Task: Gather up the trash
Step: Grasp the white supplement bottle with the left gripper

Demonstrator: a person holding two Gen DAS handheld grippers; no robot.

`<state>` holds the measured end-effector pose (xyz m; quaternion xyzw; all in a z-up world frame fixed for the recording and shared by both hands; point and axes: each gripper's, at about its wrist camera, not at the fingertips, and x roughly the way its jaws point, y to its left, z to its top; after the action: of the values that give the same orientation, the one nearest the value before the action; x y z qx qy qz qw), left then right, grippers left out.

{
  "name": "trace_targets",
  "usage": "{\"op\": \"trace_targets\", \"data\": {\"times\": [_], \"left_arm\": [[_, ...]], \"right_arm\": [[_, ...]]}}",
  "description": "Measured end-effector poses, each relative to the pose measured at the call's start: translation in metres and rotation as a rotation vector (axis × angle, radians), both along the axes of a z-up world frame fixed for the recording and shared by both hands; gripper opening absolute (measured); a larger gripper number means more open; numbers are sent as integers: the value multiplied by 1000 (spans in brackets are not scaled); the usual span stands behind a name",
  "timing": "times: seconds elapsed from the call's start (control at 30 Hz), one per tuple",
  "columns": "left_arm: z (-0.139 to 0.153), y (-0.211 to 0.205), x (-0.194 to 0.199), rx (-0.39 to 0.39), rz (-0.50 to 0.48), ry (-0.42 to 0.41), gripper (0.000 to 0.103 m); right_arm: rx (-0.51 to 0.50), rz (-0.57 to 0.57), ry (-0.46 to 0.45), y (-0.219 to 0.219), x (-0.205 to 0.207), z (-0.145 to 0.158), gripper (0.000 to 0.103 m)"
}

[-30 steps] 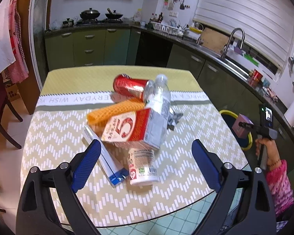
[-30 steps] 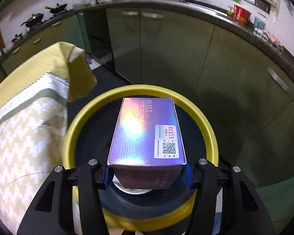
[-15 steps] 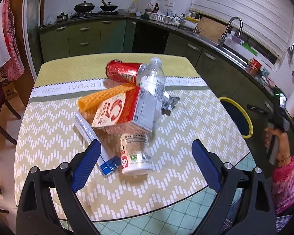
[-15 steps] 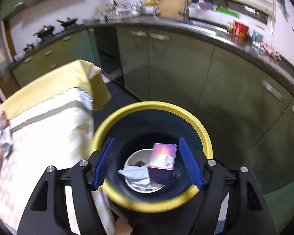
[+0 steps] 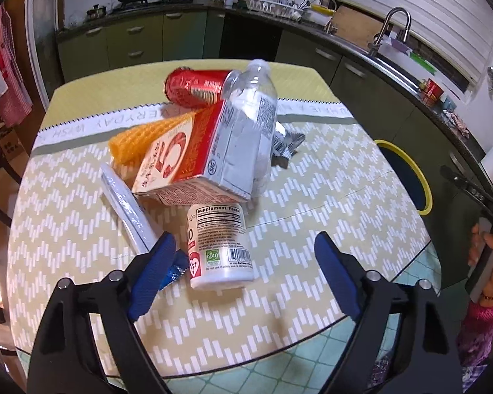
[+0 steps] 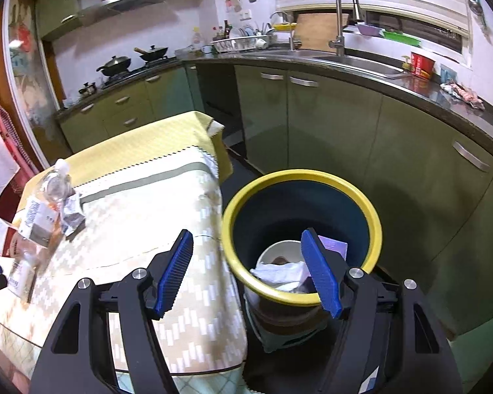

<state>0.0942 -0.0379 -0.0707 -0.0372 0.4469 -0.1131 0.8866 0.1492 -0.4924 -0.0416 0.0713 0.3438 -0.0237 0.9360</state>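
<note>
A trash pile lies on the table (image 5: 328,197): a white supplement bottle (image 5: 219,246), a red and white carton (image 5: 187,161), a clear plastic bottle (image 5: 253,121), a red can (image 5: 197,86), an orange waffle roll (image 5: 148,136), a silver wrapper (image 5: 286,144) and a flat blue-tipped packet (image 5: 128,207). My left gripper (image 5: 243,275) is open, just short of the supplement bottle. My right gripper (image 6: 246,269) is open and empty above the yellow-rimmed bin (image 6: 371,216). In the bin lie a purple box (image 6: 335,248), a white bowl (image 6: 279,249) and tissue (image 6: 279,271).
The bin also shows at the table's right edge in the left wrist view (image 5: 420,177). Green kitchen cabinets (image 6: 328,124) and a counter with a sink (image 6: 355,55) run behind it. The person's hand with the other gripper (image 5: 486,252) is at the right.
My right gripper opened and let go of the purple box, which dropped into the bin; the gripper then rose and drew back. My left gripper moved closer to the supplement bottle.
</note>
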Motion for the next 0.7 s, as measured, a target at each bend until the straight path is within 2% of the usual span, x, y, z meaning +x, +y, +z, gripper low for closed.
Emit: {"op": "trace_targets", "data": {"times": [0.13,0.2,0.53,0.63,0.7], "left_arm": [[-8,-3,7,6,-13,9,78],[-12,-4,13,4,-15,25,74],[-29,-4,31,20,4,60,72],[-37,-7,37,30,-1,82,60],[-41,-8,39,25,-7,97,48]], "right_arm": [[7,18,1,8,-2,0,68],[13,23,5,8,0,-3,68],[27,38,34,9,11,-15,68],[28,44,42,10,14,-18,68],[28,46,46,11,15,-19,68]]}}
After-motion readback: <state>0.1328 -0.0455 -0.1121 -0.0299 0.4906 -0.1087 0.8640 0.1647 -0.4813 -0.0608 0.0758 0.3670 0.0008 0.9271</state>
